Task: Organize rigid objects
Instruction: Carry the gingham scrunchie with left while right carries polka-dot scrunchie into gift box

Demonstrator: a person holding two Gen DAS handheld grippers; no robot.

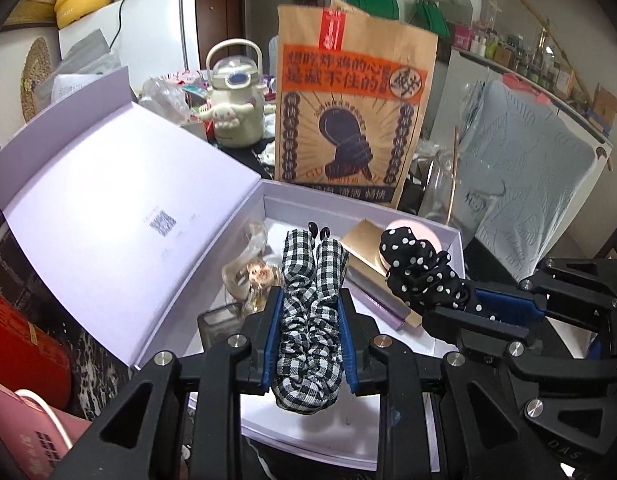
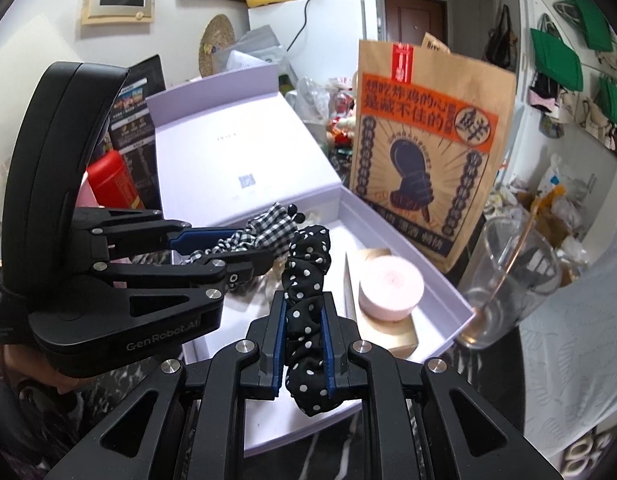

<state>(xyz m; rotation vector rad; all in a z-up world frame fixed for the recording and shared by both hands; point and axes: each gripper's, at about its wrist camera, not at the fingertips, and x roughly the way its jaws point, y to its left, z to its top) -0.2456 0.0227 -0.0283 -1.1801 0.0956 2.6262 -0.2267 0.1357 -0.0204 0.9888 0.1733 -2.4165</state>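
Clamped in the left claw [image 1: 310, 320], the checked scrunchie [image 1: 310, 300] hung over the lilac box [image 1: 448, 232] beside the right claw [image 2: 304, 340] pinching the dotted scrunchie [image 2: 308, 280], and crowded releases risked tangling them.

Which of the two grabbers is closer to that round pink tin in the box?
Right. The right gripper, clamping the polka-dot scrunchie, sits just beside the pink tin. The left gripper, clamping the checked scrunchie, is farther away on the other side.

Even, bright indoor light; strong fisheye bending and dark corners, slight softness.
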